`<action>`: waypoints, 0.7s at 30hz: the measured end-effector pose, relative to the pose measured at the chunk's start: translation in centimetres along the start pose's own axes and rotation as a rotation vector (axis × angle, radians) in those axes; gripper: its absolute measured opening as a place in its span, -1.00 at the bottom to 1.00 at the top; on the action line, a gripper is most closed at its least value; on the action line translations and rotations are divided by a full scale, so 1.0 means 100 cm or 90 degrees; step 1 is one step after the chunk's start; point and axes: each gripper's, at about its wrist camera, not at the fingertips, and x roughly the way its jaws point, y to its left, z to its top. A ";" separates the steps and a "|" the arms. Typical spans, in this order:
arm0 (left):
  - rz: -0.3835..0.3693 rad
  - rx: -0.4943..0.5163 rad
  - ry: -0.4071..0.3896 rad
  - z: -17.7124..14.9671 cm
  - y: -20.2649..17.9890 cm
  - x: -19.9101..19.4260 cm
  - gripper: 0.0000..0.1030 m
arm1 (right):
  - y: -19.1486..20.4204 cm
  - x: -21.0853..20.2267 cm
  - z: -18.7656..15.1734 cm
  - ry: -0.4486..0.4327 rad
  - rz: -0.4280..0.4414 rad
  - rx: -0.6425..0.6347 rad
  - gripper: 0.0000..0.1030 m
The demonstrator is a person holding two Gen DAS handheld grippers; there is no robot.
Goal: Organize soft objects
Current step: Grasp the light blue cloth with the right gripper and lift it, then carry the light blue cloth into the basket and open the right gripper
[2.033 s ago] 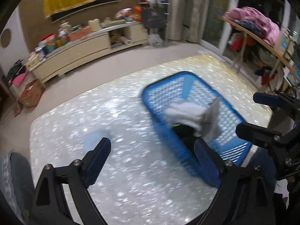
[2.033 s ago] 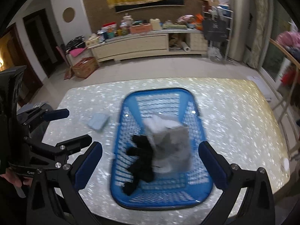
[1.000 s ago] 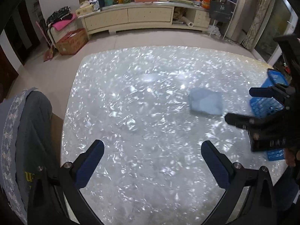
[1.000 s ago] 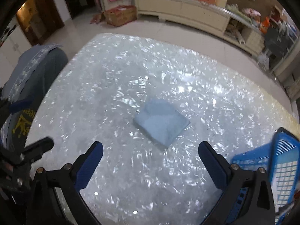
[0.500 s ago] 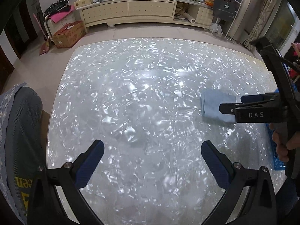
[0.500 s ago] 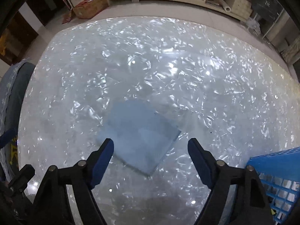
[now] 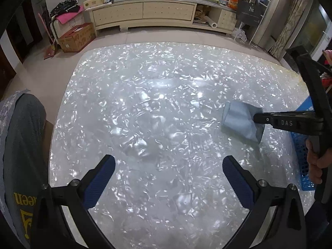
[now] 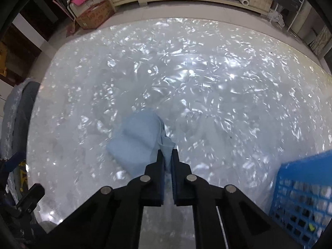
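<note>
Presently the light-blue folded cloth (image 8: 139, 143) lies on the pearly table (image 8: 207, 83), one corner pinched and lifted by the right gripper (image 8: 168, 155), whose jaws are closed on the fabric. Its bulk trails left and forward of those jaws. The blue basket (image 8: 307, 186) stands near, to the right, likely the destination. The left gripper (image 7: 169, 178) hovers wide and empty, well apart from the cloth.
</note>
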 end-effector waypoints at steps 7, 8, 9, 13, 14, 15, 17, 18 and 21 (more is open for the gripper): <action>-0.012 0.000 -0.026 -0.001 -0.016 -0.030 0.99 | -0.007 -0.072 -0.033 -0.042 0.044 -0.025 -0.90; -0.016 0.001 -0.029 -0.001 -0.020 -0.035 0.99 | -0.007 -0.082 -0.037 -0.050 0.049 -0.029 -0.90; -0.018 0.005 -0.031 -0.001 -0.025 -0.039 0.99 | -0.014 -0.095 -0.041 -0.055 0.053 -0.030 -0.90; -0.032 0.033 -0.048 -0.003 -0.052 -0.062 0.99 | -0.028 -0.136 -0.052 -0.086 0.067 -0.029 -0.90; -0.037 0.039 -0.054 -0.002 -0.060 -0.067 0.99 | -0.032 -0.147 -0.056 -0.095 0.070 -0.027 -0.90; -0.042 0.043 -0.058 -0.002 -0.065 -0.071 0.99 | -0.034 -0.155 -0.060 -0.102 0.072 -0.023 -0.90; -0.055 0.056 -0.067 0.001 -0.081 -0.082 0.99 | -0.044 -0.171 -0.068 -0.118 0.071 -0.016 -0.90; -0.060 0.061 -0.071 0.002 -0.088 -0.086 0.99 | -0.051 -0.174 -0.070 -0.124 0.070 -0.013 -0.90; -0.071 0.081 -0.081 0.008 -0.113 -0.098 0.99 | -0.069 -0.193 -0.082 -0.141 0.067 -0.001 -0.90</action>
